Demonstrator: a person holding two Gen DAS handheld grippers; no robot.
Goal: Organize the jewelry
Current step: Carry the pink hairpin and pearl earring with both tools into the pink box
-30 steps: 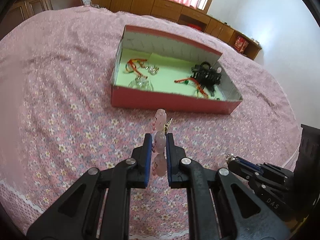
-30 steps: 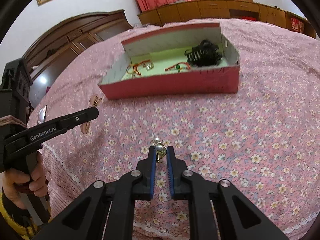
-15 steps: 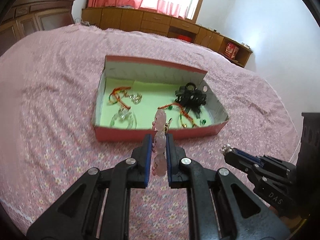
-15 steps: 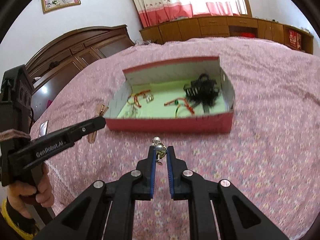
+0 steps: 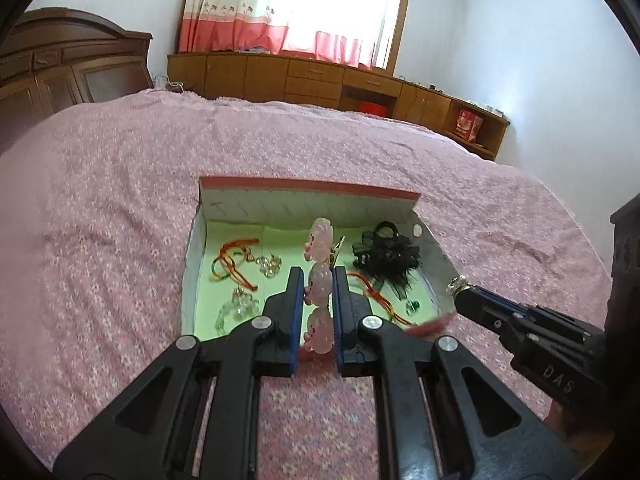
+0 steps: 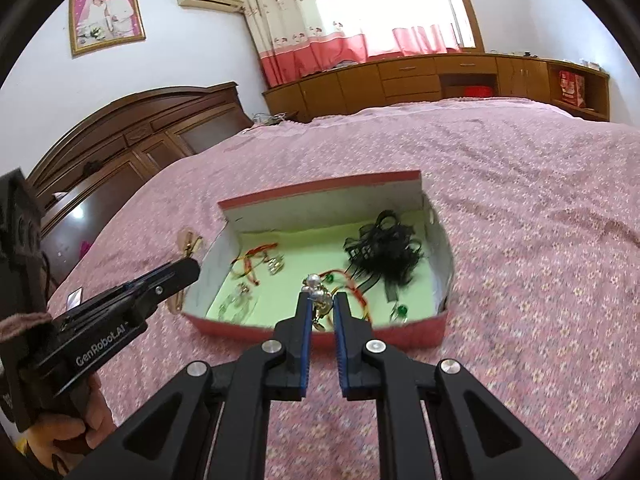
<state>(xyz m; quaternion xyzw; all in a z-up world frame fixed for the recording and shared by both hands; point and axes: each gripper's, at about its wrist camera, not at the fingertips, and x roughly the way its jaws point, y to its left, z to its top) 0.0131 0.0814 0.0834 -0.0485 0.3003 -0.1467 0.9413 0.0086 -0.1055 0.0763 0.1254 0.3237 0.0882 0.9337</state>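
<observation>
Both grippers have come up off the flowered bedspread and closer to the red box, which a second ago lay well ahead of them in the upper half of each view and now sits at mid-frame, right behind the fingertips. The left gripper is closed tight on a pink beaded hair clip, whose top bead and gold clip tip stick up past the blue pads in front of the box's green floor. The right gripper is likewise pinched on a small pearl-and-metal earring, held just over the box's near wall at lower centre. Already in the box are a black lace hair tie at the right, red cord bracelets at the left and clear crystal pieces near the front. Judging by this, both pieces are carried and nearly over the box; what is left is to reach over the floor and release.
</observation>
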